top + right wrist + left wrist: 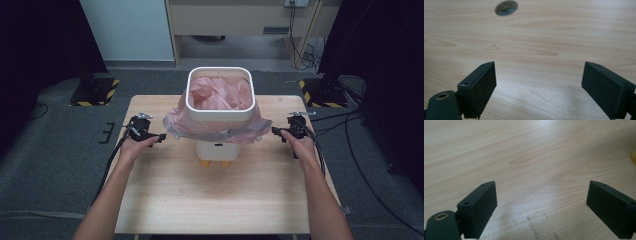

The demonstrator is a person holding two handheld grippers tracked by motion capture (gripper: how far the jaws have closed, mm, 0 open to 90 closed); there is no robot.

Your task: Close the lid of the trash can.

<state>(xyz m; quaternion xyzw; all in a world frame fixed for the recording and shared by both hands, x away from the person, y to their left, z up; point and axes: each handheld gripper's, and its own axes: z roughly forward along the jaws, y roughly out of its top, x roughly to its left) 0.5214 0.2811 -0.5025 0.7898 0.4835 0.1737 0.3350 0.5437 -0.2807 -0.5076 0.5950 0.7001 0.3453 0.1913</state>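
Note:
A white square bin (220, 90) stands at the back middle of the wooden table (220, 195), on small orange feet. A pink plastic bag (220, 94) lines it, and the bag's edge is folded down over the rim and drapes around the outside. My left gripper (161, 137) is just left of the bag's hem, jaws wide apart with nothing between them (541, 202). My right gripper (274, 131) is at the bag's right side, also open and empty (539, 82). Both gripper views look down on bare wood.
A round hole (506, 8) in the tabletop shows ahead of the right gripper. Stand bases with yellow-black tape (94, 91) sit on the floor beyond both back corners. Cables (305, 55) lie on the floor at the back right.

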